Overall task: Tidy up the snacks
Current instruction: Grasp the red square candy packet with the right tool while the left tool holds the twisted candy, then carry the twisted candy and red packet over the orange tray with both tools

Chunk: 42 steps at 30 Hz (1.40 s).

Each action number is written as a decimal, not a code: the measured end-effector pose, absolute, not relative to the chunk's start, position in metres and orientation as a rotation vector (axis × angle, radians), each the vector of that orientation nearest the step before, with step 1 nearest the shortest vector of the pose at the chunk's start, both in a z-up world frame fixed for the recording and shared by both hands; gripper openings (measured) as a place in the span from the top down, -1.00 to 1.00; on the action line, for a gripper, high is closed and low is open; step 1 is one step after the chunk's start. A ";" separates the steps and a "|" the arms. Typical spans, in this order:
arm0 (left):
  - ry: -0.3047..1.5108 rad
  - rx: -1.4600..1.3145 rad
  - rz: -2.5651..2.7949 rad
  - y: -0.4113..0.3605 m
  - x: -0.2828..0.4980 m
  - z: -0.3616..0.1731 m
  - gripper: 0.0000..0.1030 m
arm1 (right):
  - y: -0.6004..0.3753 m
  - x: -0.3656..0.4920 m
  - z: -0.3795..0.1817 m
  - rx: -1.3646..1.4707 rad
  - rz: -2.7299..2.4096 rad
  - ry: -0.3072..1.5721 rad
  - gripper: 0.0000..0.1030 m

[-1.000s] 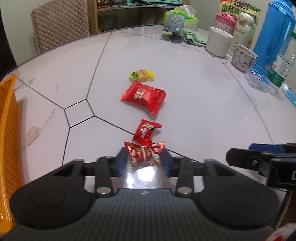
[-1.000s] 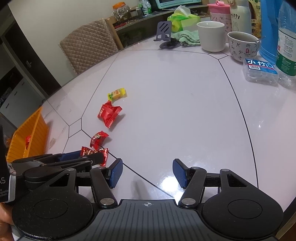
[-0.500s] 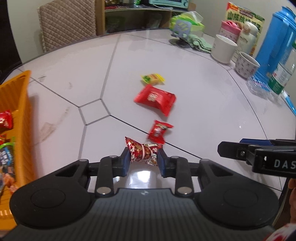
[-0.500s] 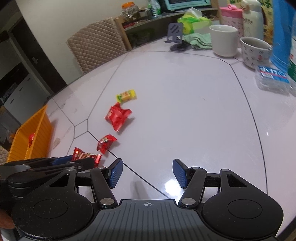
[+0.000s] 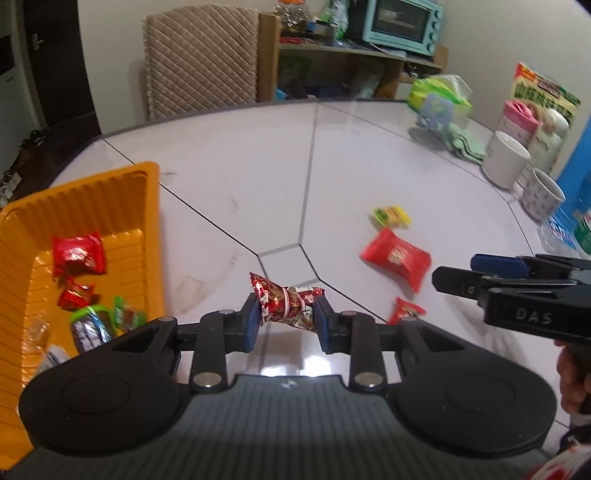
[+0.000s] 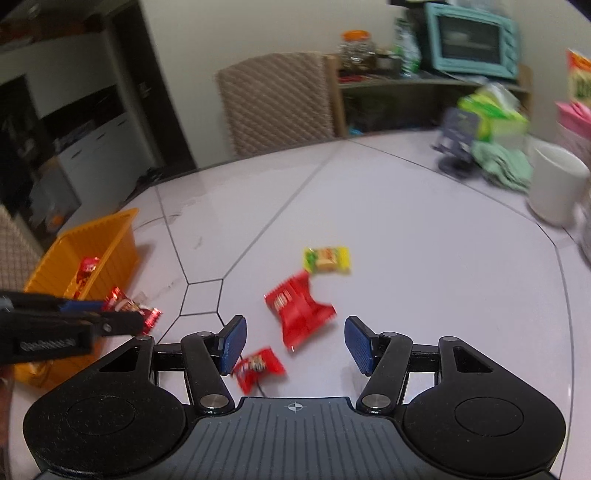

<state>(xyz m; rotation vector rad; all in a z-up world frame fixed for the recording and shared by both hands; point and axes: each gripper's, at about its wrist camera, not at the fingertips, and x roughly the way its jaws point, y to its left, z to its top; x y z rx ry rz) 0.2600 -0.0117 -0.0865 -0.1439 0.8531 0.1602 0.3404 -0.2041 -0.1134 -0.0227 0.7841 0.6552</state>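
Left gripper [image 5: 285, 318]: jaws pinching a red foil-wrapped candy [image 5: 287, 300] by its middle, held clear of the table [image 5: 240, 162]; both twisted ends stick out past the blue pads.
Right gripper [image 6: 291, 343]: jaws spread, nothing between the pads; it hangs over the loose snacks.
Orange tray [image 5: 149, 206]: at the left edge of the table, ribbed walls; inside lie a large red packet [image 5: 78, 252], a small red candy [image 5: 75, 294] and dark wrappers with green ends [image 5: 107, 319].
Large red pouch [image 6: 298, 309]: flat on the table, mid-surface, just ahead of the right gripper.
Small red candy on table [image 6: 257, 367]: near the front edge, beside the right gripper's left pad.
Yellow-green candy [image 6: 327, 260]: just beyond the red pouch, apart from it.
Far right edge: white mug [image 5: 505, 158], patterned cup [image 5: 543, 193], green cloth [image 5: 464, 143], tissue pack [image 5: 443, 90].
Beyond the table: quilted chair back [image 5: 201, 59], shelf with a teal oven [image 5: 402, 24].
Person: part of a hand [image 5: 572, 376] at the right gripper's grip.
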 end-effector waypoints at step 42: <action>0.778 -0.194 0.203 0.019 0.238 -0.052 0.46 | -0.169 0.351 -0.105 -0.220 0.698 0.755 0.49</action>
